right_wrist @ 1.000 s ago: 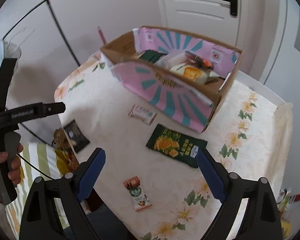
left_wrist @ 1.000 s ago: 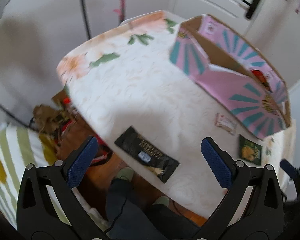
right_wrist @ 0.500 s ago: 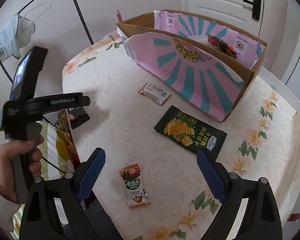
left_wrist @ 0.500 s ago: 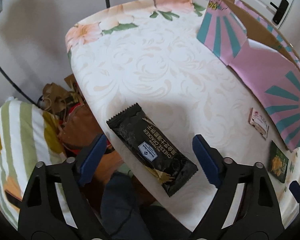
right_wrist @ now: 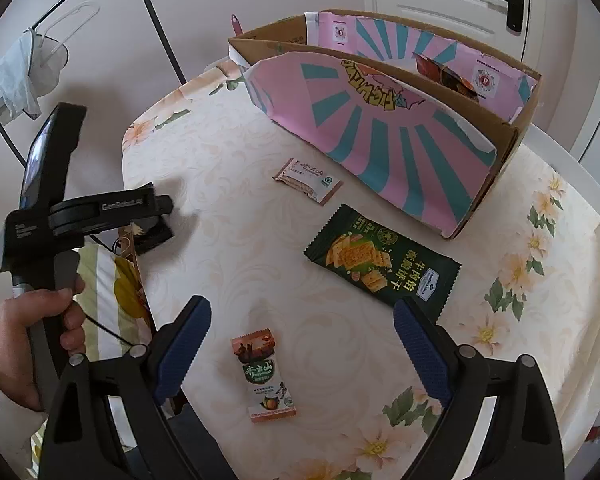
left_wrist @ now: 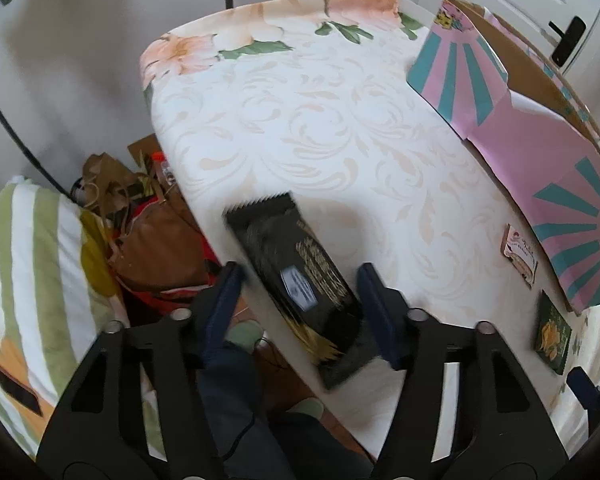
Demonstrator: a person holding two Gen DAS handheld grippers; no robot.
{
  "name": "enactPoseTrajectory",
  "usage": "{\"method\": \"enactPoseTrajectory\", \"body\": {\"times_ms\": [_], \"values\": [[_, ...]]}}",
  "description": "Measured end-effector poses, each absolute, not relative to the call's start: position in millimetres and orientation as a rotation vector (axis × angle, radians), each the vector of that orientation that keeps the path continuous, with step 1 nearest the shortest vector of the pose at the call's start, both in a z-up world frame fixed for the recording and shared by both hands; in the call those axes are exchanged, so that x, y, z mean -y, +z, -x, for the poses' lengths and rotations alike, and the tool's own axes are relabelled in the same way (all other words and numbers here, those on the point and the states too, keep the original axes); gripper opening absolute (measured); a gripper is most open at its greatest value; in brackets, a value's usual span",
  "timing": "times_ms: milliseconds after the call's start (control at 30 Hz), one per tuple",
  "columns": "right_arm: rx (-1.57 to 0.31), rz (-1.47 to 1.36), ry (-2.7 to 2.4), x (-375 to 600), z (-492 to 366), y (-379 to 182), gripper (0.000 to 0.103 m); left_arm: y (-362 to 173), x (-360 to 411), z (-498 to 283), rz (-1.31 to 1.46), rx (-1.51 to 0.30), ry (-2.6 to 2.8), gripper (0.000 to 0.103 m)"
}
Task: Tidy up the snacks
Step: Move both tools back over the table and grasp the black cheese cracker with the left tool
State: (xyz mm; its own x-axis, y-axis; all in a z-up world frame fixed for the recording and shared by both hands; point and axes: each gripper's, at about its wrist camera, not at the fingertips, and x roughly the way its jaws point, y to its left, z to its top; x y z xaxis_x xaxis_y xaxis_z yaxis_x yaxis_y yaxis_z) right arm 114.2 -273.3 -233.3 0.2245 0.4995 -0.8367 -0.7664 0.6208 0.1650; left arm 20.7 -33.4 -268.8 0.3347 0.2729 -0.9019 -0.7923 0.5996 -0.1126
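A black cheese cracker packet [left_wrist: 300, 280] lies at the table's near left edge. My left gripper [left_wrist: 300, 284] is open, its fingers straddling the packet without clear contact; it also shows in the right wrist view [right_wrist: 156, 216]. My right gripper [right_wrist: 300, 344] is open and empty above a small orange-and-green snack packet [right_wrist: 266, 376]. A dark green cracker packet [right_wrist: 380, 264] and a small white packet [right_wrist: 308, 180] lie in front of the pink-and-teal cardboard box [right_wrist: 380, 132], which holds some snacks.
The table [right_wrist: 228, 264] has a floral cloth. Bags and a striped cushion [left_wrist: 32, 280] sit on the floor left of the table edge. A metal rack [right_wrist: 152, 20] and a door stand behind.
My left gripper has moved down and forward onto the black packet, and its fingers have narrowed around it. My right gripper has drifted slightly closer to the table.
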Motion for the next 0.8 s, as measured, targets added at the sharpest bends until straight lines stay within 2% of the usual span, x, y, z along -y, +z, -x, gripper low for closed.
{"method": "enactPoseTrajectory", "body": {"times_ms": [33, 100, 200, 800], "values": [[-1.015, 0.307, 0.891, 273, -114, -233, 0.091, -268, 32, -18, 0.62, -0.999, 0.752, 0.046], [-1.02, 0.301, 0.889, 272, -114, -234, 0.091, -267, 29, -14, 0.627, -0.997, 0.75, 0.033], [-1.027, 0.289, 0.885, 271, -115, -235, 0.091, -264, 25, -10, 0.631, -0.999, 0.733, 0.028], [-1.042, 0.244, 0.796, 263, -113, -234, 0.091, -238, 15, -31, 0.47, -1.007, 0.543, 0.027]]}}
